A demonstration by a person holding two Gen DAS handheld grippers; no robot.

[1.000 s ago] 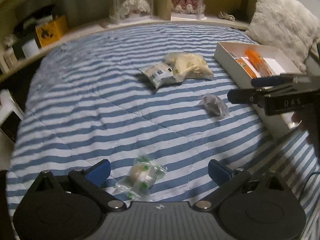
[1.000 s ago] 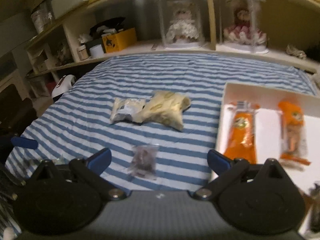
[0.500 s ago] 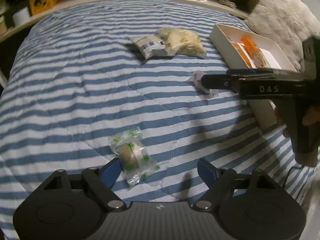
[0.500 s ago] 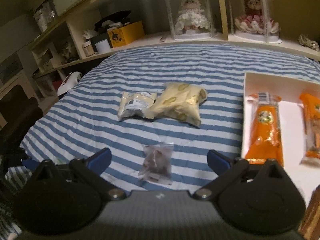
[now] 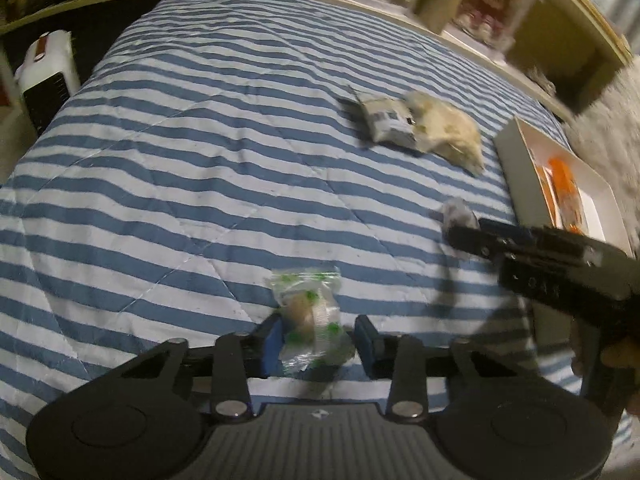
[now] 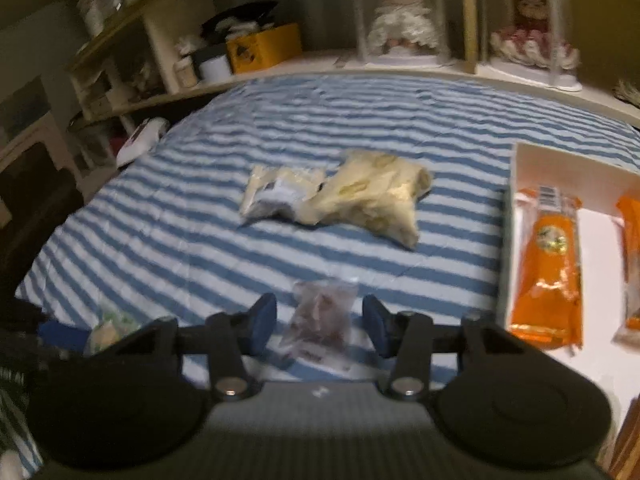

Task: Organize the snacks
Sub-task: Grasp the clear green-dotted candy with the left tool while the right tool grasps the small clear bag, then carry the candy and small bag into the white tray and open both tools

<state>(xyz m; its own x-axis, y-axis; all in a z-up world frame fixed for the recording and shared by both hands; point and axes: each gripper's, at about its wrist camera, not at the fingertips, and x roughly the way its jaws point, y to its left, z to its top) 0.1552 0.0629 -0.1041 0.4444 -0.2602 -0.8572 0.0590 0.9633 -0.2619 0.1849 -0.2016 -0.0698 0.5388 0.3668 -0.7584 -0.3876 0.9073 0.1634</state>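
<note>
My left gripper (image 5: 316,340) has its blue pads closing on a clear packet with green print (image 5: 310,320), which lies on the striped bedspread (image 5: 200,168); the left pad touches it, the right pad stands just off it. My right gripper (image 6: 318,324) straddles a clear packet of dark snacks (image 6: 322,318), with gaps on both sides. The same packet (image 5: 456,214) shows at the right gripper's tip (image 5: 466,236) in the left wrist view. A white box (image 6: 568,176) at the right holds orange snack packs (image 6: 550,268).
A cream snack bag (image 6: 380,196) and a smaller pale packet (image 6: 280,190) lie together mid-bed. Shelves with dolls in clear cases (image 6: 400,20) and a yellow box (image 6: 262,48) run behind the bed. A fluffy pillow (image 5: 612,128) lies past the box.
Both grippers have moved forward and down over their packets and their jaws have narrowed a lot. The green-print packet now sits between the left pads, the dark packet between the right pads.
</note>
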